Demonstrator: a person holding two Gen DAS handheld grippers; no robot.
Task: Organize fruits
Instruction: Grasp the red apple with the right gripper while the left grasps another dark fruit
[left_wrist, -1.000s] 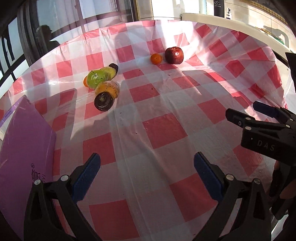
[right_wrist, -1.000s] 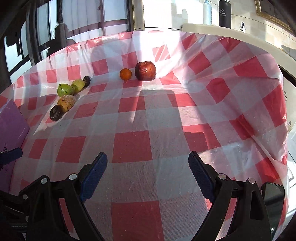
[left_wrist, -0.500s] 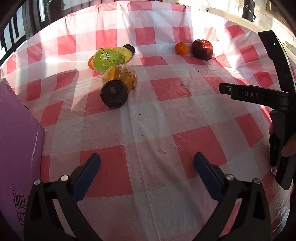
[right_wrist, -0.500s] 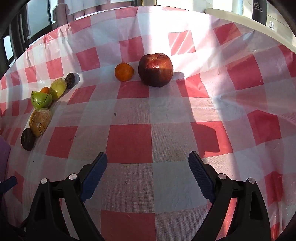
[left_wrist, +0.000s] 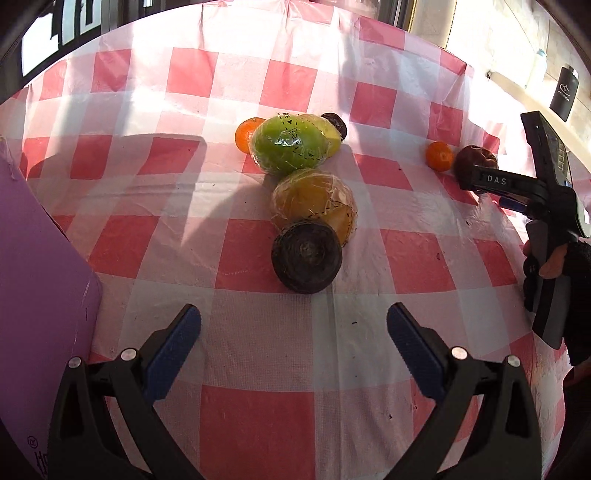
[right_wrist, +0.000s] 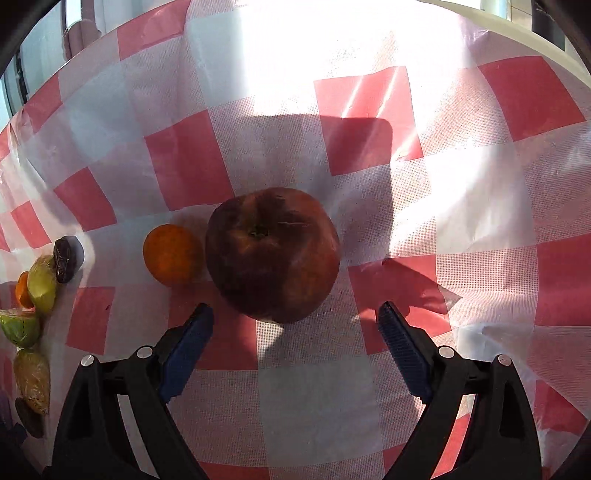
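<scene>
Reading "DAS", right gripper (left_wrist: 491, 181) label

The left gripper (left_wrist: 293, 328) and right gripper (right_wrist: 295, 326) are both hanging with fingers spread wide, gripping nothing.

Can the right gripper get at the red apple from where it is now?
Probably yes. The right gripper is open, with the red apple straight ahead of its jaws. The small orange beside the apple sits close and could get nudged.
</scene>
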